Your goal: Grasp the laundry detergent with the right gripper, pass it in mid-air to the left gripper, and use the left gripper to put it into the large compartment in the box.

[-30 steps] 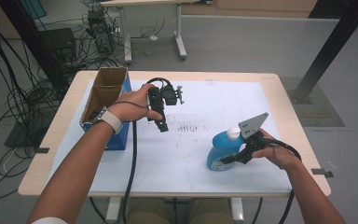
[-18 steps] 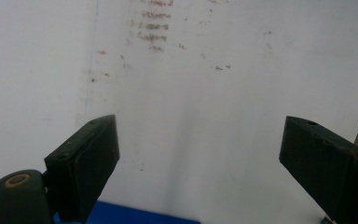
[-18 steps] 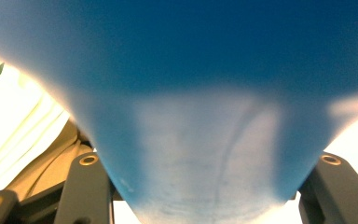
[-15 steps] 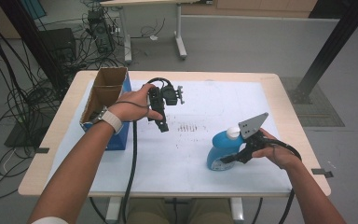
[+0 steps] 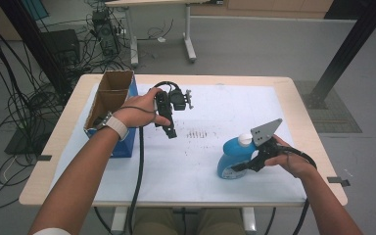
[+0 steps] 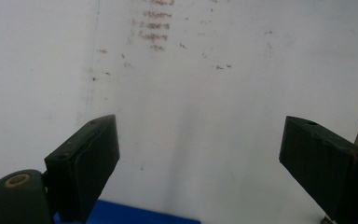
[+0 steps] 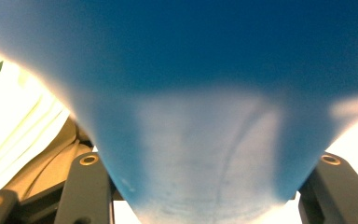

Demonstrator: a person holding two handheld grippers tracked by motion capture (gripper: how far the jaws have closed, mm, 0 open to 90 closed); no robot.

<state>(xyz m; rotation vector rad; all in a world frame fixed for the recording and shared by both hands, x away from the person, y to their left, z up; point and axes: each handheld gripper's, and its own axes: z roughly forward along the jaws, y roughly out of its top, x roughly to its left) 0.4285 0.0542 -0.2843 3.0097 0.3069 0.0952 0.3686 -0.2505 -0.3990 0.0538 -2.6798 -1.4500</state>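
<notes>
A blue bottle point(image 5: 231, 155) with a white cap point(image 5: 245, 139) stands on the white mat at the front right. My right gripper point(image 5: 243, 166) is shut on its lower body, coming in from the right. In the right gripper view the blue bottle point(image 7: 191, 116) presses close between both jaws of the right gripper point(image 7: 212, 191). My left gripper point(image 5: 170, 131) is held over the mat's left-centre, pointing down and toward me. In the left gripper view the left gripper point(image 6: 199, 137) is open, with just bare, smudged mat between its jaws.
An open cardboard box point(image 5: 108, 97) with a blue side stands at the table's left edge, beside my left forearm. The white mat point(image 5: 225, 110) covers most of the wooden table point(image 5: 49, 152). Cables and desk legs lie on the floor beyond.
</notes>
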